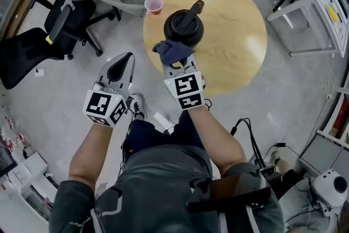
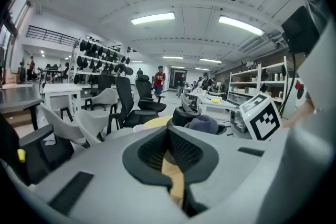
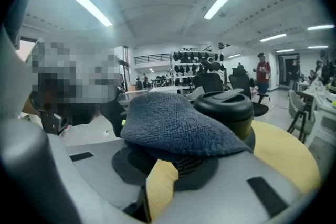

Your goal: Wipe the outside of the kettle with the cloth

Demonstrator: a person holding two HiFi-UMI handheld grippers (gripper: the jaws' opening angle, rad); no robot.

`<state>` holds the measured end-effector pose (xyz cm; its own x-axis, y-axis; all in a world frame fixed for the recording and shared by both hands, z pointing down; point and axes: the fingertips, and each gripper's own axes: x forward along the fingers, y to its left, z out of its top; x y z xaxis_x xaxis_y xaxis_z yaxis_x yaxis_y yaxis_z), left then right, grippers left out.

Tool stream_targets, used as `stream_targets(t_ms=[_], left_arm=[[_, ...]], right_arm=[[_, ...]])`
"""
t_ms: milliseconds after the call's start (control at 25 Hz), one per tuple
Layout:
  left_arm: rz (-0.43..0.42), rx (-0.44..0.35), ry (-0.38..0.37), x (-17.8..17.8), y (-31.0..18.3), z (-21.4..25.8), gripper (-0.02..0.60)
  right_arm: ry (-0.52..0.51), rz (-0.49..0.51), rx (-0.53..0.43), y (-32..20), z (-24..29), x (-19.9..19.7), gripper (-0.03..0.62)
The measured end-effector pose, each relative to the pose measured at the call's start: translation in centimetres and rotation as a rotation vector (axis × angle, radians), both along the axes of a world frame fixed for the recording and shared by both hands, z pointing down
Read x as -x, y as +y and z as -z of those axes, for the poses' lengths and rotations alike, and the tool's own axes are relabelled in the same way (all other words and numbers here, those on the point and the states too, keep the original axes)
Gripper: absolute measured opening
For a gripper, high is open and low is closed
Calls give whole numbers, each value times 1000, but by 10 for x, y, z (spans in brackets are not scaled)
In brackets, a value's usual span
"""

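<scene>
Head view: right gripper clamps bunched blue cloth by black kettle; left gripper closed

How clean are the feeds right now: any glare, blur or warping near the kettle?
Head view: sharp, evenly lit, a pale glare patch on the table right of the kettle. Right gripper view: fisheye bend, dark corners, cloth crisp, nearest foreground soft. Left gripper view: same warp, foreground blurred, ceiling lights bright.
</scene>
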<state>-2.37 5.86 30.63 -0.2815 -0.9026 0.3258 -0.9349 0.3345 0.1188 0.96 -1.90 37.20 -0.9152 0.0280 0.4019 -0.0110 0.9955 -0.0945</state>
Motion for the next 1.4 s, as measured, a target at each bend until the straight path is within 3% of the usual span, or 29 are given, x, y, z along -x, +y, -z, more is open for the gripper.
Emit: stream_targets(t_ms=[320, 640, 1400], left_arm=[[-167, 0, 14, 23, 15, -24, 8], [-254, 7, 31, 27, 32, -53, 8], [-323, 7, 40, 36, 20, -64, 8]], right_arm=[[82, -173, -30, -10, -56, 4, 81], [145, -327, 20, -19, -113, 2, 81], [214, -440, 90, -29, -131, -6, 72]])
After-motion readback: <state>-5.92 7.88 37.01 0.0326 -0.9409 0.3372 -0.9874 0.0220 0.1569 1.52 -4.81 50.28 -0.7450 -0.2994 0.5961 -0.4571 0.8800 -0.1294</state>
